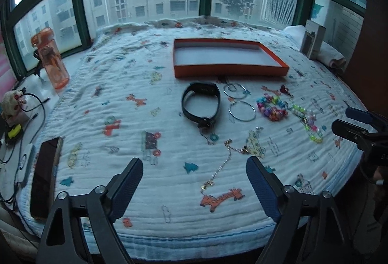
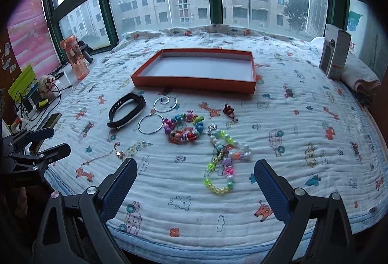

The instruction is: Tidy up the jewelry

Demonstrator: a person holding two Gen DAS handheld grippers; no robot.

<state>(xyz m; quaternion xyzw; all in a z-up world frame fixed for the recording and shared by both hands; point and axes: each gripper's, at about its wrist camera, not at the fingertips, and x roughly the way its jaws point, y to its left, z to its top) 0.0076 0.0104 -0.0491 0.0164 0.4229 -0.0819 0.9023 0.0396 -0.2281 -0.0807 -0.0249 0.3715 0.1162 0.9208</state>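
An empty orange tray (image 1: 230,69) (image 2: 194,81) sits mid-table on a patterned cloth. In front of it lie a black wristband (image 1: 200,104) (image 2: 126,110), two silver hoops (image 1: 242,111) (image 2: 150,123), a colourful bead bracelet (image 1: 271,106) (image 2: 184,128), a pale and neon bead necklace (image 1: 309,124) (image 2: 222,162), a thin gold chain (image 1: 222,166) (image 2: 101,156) and a small dark red clip (image 2: 228,109). My left gripper (image 1: 194,176) is open and empty, just short of the chain. My right gripper (image 2: 195,178) is open and empty, around the near end of the necklace.
An orange water bottle (image 1: 52,60) (image 2: 77,58) stands at the left by the window. A phone (image 1: 44,174), cables and a small plush toy (image 1: 12,104) lie along the left edge. A white box (image 2: 335,53) and folded towel (image 2: 361,80) stand at the right.
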